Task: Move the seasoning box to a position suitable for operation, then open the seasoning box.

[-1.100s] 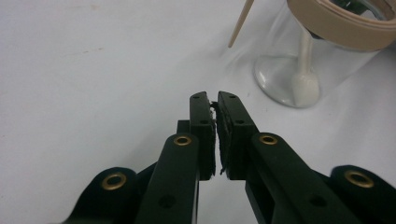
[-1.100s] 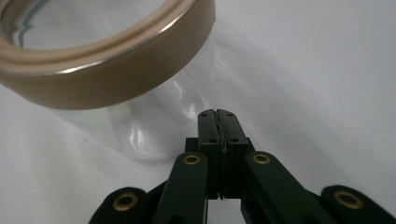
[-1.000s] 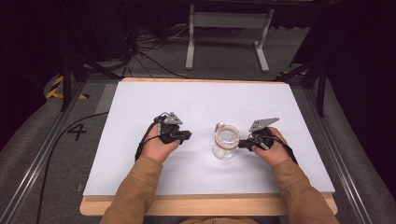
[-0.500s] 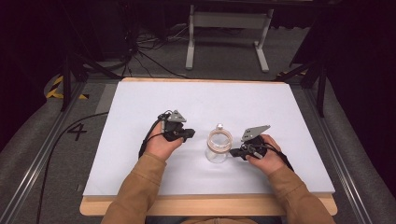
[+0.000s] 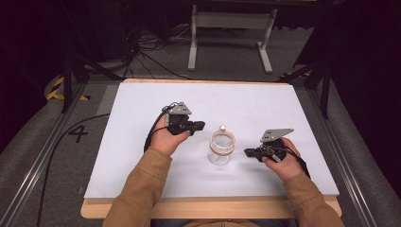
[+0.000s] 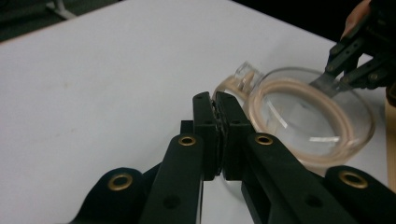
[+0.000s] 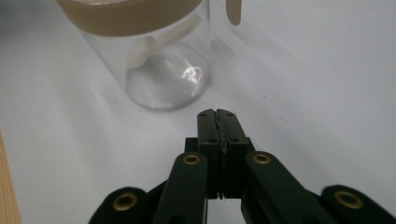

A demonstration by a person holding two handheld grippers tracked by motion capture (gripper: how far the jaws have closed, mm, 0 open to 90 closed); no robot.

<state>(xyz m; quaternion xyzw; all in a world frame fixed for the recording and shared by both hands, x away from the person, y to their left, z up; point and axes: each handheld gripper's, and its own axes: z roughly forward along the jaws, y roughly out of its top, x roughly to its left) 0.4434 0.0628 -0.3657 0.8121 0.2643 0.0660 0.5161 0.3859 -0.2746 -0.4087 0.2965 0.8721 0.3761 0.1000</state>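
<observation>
1. The glass jar (image 5: 221,150) is seen standing upright at the centre of the desk (image 5: 142,104), its tan-rimmed lid hinged open.
2. The left gripper (image 5: 197,126) and the right gripper (image 5: 248,152) are kept beside it, fingers together, nothing held.
3. The closing is judged not yet done.

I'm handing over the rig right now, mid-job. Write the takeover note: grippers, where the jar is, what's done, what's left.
Left gripper: jaws shut, nothing between them, just left of the jar.
Right gripper: jaws shut, empty, just right of the jar and apart from it.
Glass jar: upright near the middle of the white table, tan seal ring around its mouth. A clear lid seems to hang at the far rim; whether it is hinged there I cannot tell.
Done: jar stands free, neither gripper holding it.
Left: probably steady the jar with one gripper and work the lid with the other; confirm first.
</observation>
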